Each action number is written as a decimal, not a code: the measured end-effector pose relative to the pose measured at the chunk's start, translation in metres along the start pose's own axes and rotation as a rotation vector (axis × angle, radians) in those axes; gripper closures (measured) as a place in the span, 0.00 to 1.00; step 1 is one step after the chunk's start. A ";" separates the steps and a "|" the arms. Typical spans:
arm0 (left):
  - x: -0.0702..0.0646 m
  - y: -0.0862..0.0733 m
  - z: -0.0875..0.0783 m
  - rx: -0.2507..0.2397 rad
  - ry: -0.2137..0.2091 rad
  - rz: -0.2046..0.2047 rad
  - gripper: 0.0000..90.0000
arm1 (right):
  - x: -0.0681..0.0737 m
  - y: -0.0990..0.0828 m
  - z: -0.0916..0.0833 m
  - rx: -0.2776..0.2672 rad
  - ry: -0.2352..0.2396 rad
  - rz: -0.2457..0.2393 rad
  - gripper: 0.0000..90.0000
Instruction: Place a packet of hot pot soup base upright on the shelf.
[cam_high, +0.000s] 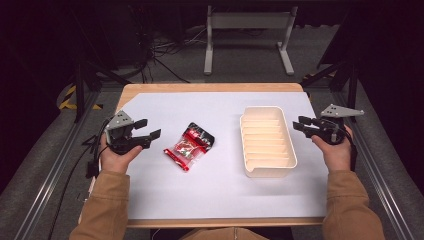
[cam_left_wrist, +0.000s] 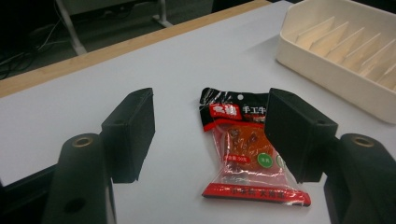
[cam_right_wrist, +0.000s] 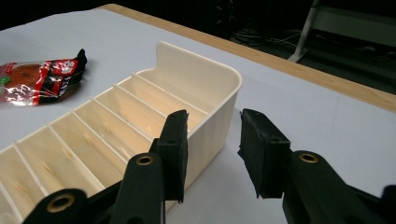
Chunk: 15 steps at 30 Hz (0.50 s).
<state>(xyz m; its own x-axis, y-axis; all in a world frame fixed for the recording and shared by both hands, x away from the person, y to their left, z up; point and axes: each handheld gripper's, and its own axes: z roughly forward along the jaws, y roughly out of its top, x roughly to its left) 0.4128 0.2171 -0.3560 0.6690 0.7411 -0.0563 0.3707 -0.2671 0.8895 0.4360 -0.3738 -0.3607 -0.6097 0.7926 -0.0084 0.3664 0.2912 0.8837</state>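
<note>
Dark room, white-topped table (cam_high: 210, 195). Cream divided tray (cam_high: 268, 141) right of centre. Red snack packet (cam_high: 190, 146) flat left of centre. Left gripper (cam_high: 148, 133) near packet, jaws wide, empty. Right gripper (cam_high: 300, 123) beside tray, jaws apart, empty.

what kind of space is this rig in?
Probably a lab or data-collection workspace: a white-covered table inside a metal frame, loose cables on the grey floor, dark surroundings. On it, a snack packet and a divided tray.

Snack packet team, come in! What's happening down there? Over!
Left gripper open, aimed at snack packet. Right gripper open beside divided tray, holding nothing. Packet flat on table, nothing in the way.
</note>
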 end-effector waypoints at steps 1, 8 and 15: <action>0.000 0.000 0.000 0.000 0.000 0.000 0.38 | 0.000 0.000 0.000 0.000 0.000 0.000 0.68; -0.007 0.013 0.007 -0.010 -0.015 0.023 0.36 | -0.003 -0.005 0.007 0.020 0.063 0.031 0.64; -0.011 0.029 0.026 0.007 -0.046 0.041 0.34 | -0.002 -0.005 0.004 0.024 0.064 0.027 0.63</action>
<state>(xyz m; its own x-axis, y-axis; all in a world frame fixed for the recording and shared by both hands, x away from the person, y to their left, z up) 0.4333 0.1853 -0.3413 0.7125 0.7005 -0.0405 0.3468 -0.3014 0.8882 0.4385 -0.3747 -0.3673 -0.6430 0.7645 0.0462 0.3993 0.2832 0.8720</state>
